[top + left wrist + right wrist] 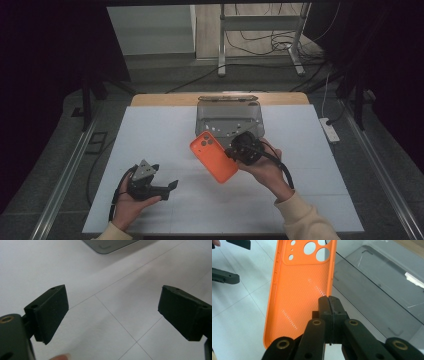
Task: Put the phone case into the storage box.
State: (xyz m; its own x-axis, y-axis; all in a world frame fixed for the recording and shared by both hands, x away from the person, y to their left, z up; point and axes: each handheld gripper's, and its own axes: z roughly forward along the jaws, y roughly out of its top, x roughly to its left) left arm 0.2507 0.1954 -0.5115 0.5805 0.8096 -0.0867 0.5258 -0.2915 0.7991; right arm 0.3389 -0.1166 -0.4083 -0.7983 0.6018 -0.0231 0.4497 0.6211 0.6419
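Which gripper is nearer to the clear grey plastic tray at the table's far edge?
Right. The right gripper, shut on the orange phone case, sits just in front of the clear grey plastic tray; the left gripper, open, is farther back toward the person.

**Tabletop: white sheet, one grey tray**

Tabletop (150, 99) is light wood, seen as a strip at the far edge. Rest is covered by a white sheet (150, 135) w/ faint thin grid lines crossing it, clearest in the left claw view. Directly on the sheet: a see-through grey tray (227, 117), rounded corners, lying flat, at the far-middle, its far end reaching the wood strip. Small pale bits show inside the tray; can't tell what they are. Sheet to the left, right and near side of the tray is plain white. Beyond the tray end of the tabletop: grey floor (165, 75) w/ cables.
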